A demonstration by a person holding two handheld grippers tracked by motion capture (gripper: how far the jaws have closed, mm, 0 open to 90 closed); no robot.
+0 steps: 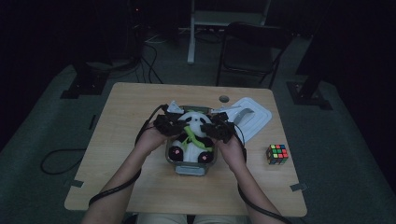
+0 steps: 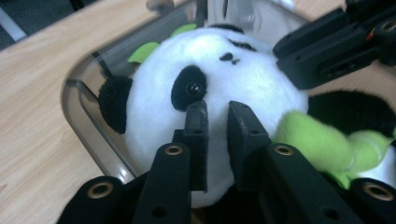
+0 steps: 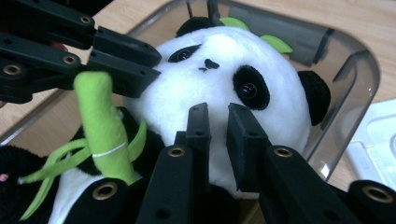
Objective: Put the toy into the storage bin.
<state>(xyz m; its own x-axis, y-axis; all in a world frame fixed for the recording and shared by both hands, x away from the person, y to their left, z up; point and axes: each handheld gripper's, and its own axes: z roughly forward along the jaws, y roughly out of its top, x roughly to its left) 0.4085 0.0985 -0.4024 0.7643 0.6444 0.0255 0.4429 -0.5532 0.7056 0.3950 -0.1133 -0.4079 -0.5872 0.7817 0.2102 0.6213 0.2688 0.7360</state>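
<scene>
Both tongs press the plush panda's (image 1: 194, 133) head from either side inside a clear container (image 1: 189, 169). The left tongs (image 2: 217, 116) and right tongs (image 3: 218, 119) stand nearly closed, pinching only fur.

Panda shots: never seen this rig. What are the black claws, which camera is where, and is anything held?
No robot here: a person holds a two-jaw gripper in each hand. The high view looks down on the table; the other two cameras ride on the grippers, looking along their jaws.

A plush panda sits in a clear container, its lid beside it and a puzzle cube to the right. The left gripper and right gripper press on either side of the panda's head, jaws nearly closed, a narrow gap left. Whether they pinch the fur, I cannot tell.
</scene>
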